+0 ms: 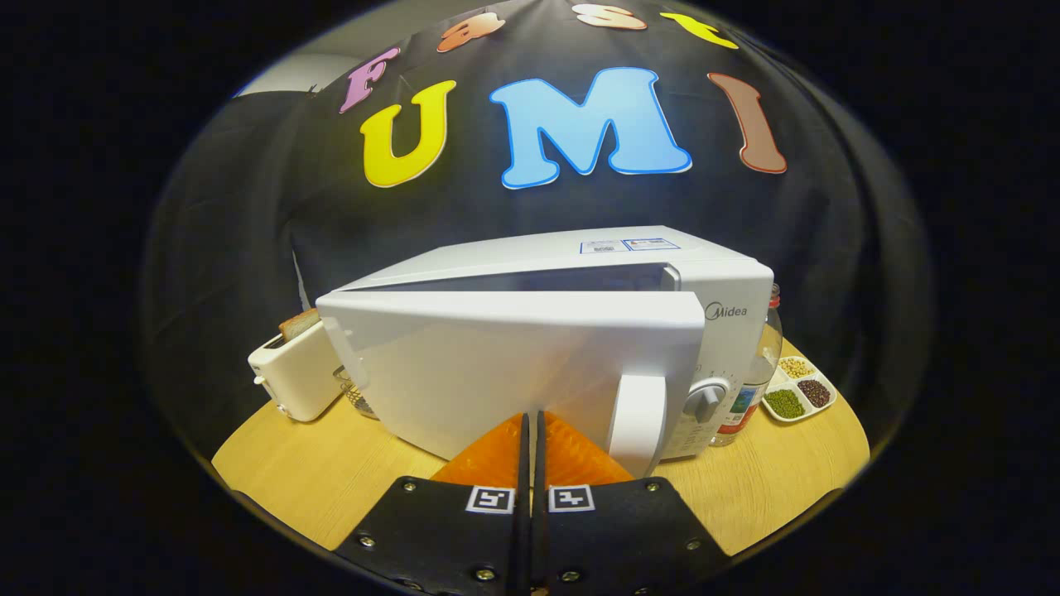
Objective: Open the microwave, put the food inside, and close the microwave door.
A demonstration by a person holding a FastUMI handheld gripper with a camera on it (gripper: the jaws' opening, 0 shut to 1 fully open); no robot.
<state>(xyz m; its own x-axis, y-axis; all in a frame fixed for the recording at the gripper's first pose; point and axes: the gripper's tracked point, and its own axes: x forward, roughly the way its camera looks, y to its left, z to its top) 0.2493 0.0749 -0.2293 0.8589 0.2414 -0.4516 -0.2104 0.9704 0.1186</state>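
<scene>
While the hand-held gripper (531, 422) is pinched together empty, the microwave door (513, 364) stands just ahead.

Round wooden table (331, 472), black cloth wall (248, 207) behind, dim light

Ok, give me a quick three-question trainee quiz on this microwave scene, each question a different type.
1. True or false: the microwave door is fully shut.
2. What sticks up from the toaster? A) bread B) a fork C) a cup
3. Fill in: the claw fingers are ____, tips against the door.

Key: 1 false, it stands partly open. 2 A, the bread slice. 3 shut, holding nothing.
</scene>
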